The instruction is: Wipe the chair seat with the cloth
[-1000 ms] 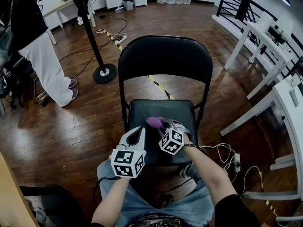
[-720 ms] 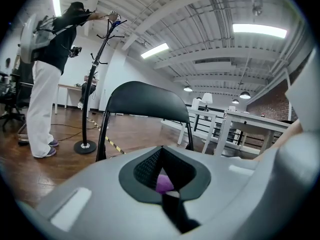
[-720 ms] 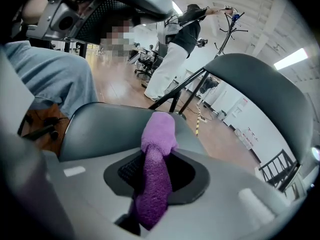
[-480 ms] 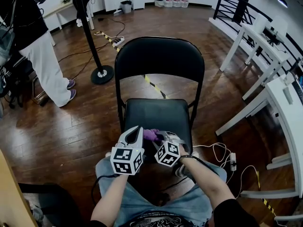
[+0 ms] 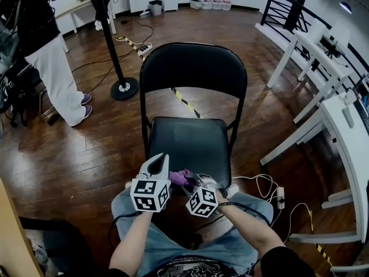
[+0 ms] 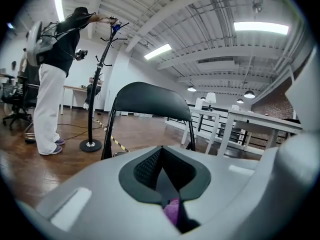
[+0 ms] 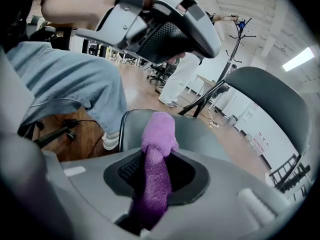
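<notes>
Your right gripper [image 5: 195,182] is clamped on the purple cloth [image 5: 177,178] at the chair seat's [image 5: 190,137] front edge, lower centre of frame. Left gripper [image 5: 157,161] closed, empty. Wiped coverage unverifiable; seat's back half probably remains.

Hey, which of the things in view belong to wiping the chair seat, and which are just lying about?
For the job:
- purple cloth, clamped in the right gripper
- black chair seat
- left gripper, jaws together, beside the cloth

Just around:
- coat stand
- white tables
- power strip on the floor
- standing person
</notes>
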